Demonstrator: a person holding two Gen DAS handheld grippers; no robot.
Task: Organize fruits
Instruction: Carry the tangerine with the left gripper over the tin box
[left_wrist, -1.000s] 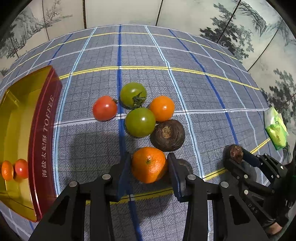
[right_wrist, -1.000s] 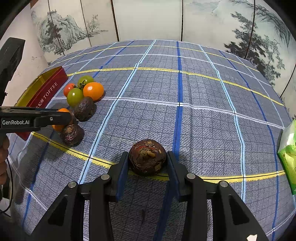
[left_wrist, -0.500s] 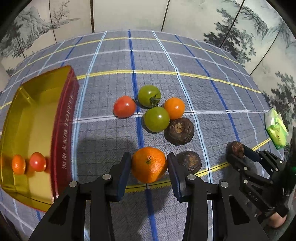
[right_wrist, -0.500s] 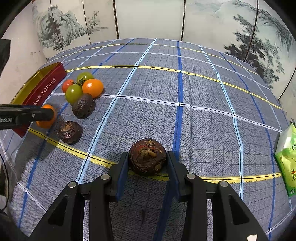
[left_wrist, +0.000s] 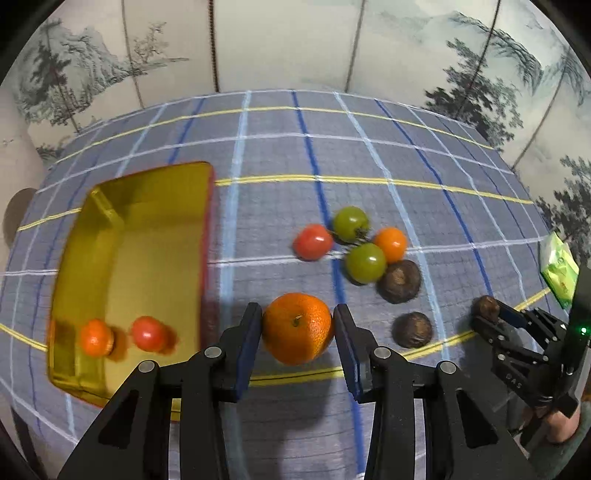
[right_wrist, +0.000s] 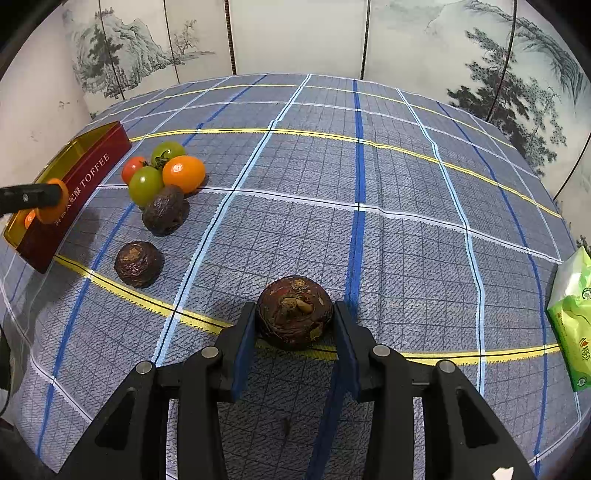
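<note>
- Two tongs, both gripping fruit.
- Left tongs (left_wrist: 297, 328) clamp an orange (left_wrist: 297, 326) beside the tin (left_wrist: 129, 240).
- Right tongs (right_wrist: 294, 314) clamp a brown fruit (right_wrist: 294, 312) on the tabletop (right_wrist: 406, 221).

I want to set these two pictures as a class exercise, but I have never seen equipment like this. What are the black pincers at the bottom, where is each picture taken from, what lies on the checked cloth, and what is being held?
No robot is here: a person holds a two-finger gripper in each hand, and a fisheye camera on each looks along its fingers, which bends the edges.

In the left wrist view, the left gripper is shut on an orange, near a gold toffee tin with two small fruits already inside.

In the right wrist view, the right gripper is shut on a dark brown round fruit.

On the checked tablecloth lie a cluster of small tomatoes, red, green and orange, two more brown fruits, and a green packet at the right edge.

Each gripper also shows at the edge of the other's picture.
</note>
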